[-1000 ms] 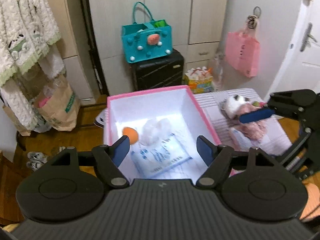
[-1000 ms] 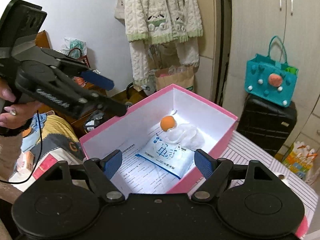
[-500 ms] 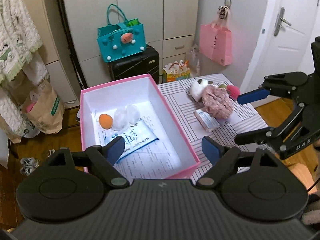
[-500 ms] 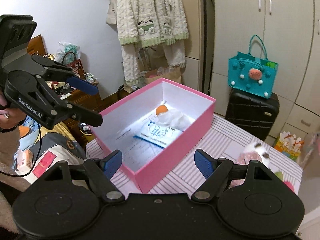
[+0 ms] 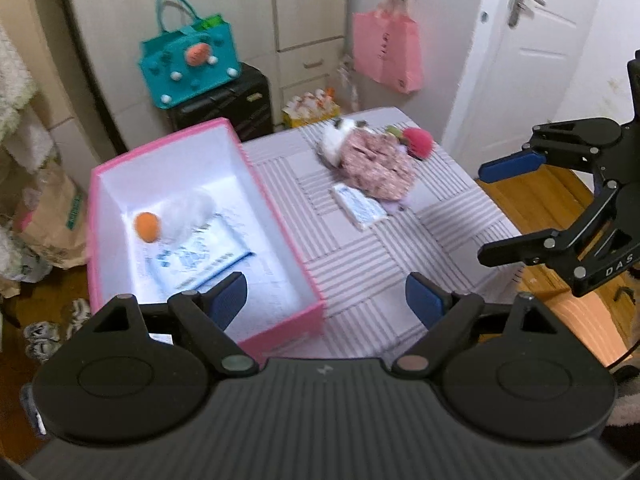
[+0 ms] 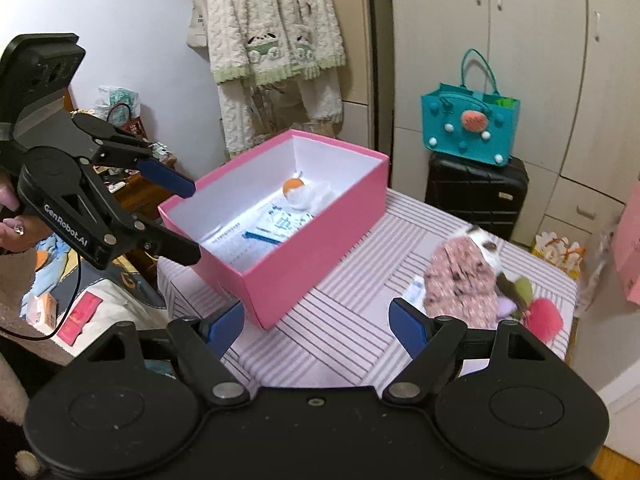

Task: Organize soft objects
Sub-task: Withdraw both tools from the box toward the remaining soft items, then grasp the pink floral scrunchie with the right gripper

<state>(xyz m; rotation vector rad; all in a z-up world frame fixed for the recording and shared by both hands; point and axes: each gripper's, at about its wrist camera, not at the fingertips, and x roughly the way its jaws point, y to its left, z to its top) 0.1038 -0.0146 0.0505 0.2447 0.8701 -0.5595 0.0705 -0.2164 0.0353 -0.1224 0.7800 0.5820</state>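
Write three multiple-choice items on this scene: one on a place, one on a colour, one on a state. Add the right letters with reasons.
1. Where is the small orange ball?
A. inside the pink cardboard box
B. on the striped tabletop
C. on the floor

2. What colour is the handled felt bag atop the black suitcase?
A. pink
B. teal
C. white

3. How are the right gripper jaws?
A. shut on cloth
B. shut, empty
C. apart, empty

Answers: 1 A, it lies on the box floor. 2 B, its felt is teal. 3 C, only table shows between them.
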